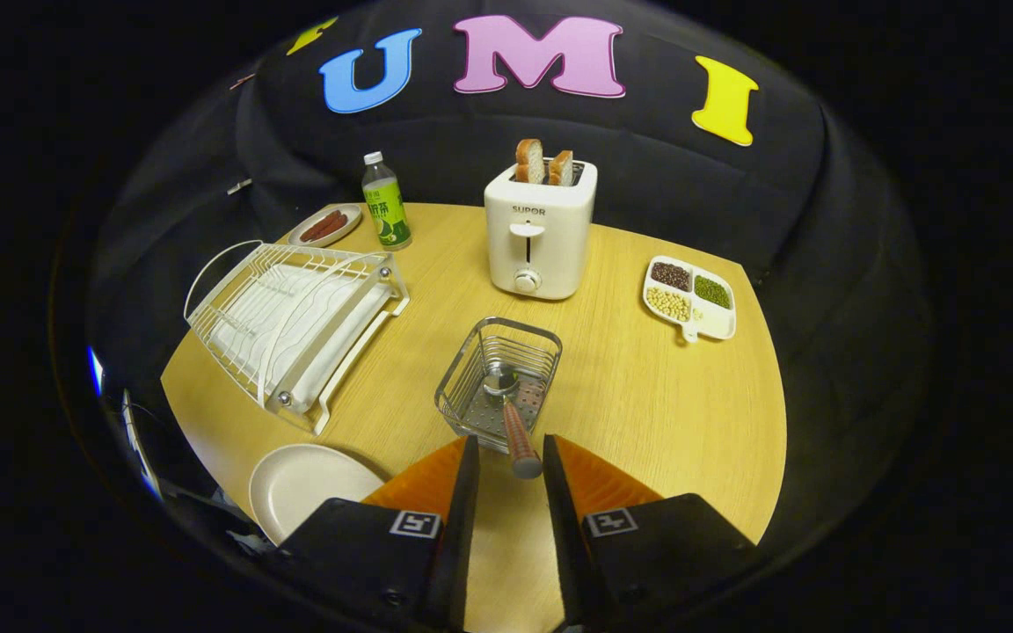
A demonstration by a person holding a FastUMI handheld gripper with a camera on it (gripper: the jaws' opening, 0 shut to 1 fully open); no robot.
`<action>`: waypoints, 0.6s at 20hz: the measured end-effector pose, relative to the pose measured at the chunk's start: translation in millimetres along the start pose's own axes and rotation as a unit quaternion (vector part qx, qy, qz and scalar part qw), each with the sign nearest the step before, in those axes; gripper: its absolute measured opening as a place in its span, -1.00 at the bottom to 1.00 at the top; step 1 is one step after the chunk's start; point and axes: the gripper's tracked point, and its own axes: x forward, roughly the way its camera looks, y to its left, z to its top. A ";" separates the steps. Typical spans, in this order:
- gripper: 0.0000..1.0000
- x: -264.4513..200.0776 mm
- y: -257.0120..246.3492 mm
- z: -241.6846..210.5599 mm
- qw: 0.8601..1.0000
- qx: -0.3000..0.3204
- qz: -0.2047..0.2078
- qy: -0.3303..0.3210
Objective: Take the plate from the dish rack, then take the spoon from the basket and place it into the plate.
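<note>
A pale round plate [302, 485] lies flat on the wooden table [665, 422], left of my fingers and in front of the white dish rack [295, 316], which holds no dishes. The wire basket [499, 374] stands just ahead of my fingers. A spoon [515, 426] leans in it, bowl down on the basket floor, with its ribbed brown handle sticking out toward me. My gripper [511, 441] is open. The handle's end sits between the fingertips, close to the right finger, with a gap on the left side.
A white toaster [540, 233] with two bread slices stands beyond the basket. A divided tray of beans [691, 299] lies to the right. A green bottle [385, 204] and a small dish of sausages [325, 225] sit behind the rack.
</note>
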 end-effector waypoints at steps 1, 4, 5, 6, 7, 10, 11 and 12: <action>-0.16 3.6 1.0 -0.1 1.000 0.000 0.002 0.002; -0.49 8.7 -0.5 2.2 1.000 0.011 0.005 0.008; -0.61 6.0 2.5 2.8 1.000 0.017 0.009 0.008; -0.69 6.1 2.2 4.1 1.000 0.016 0.009 0.007; -0.73 6.7 0.7 4.6 1.000 0.014 0.005 0.004; -0.80 -1.7 -0.2 7.9 1.000 0.020 -0.011 -0.006; -0.80 -7.5 -0.1 10.9 1.000 0.021 -0.013 -0.011; -0.80 -13.3 0.9 14.6 1.000 0.022 -0.012 -0.016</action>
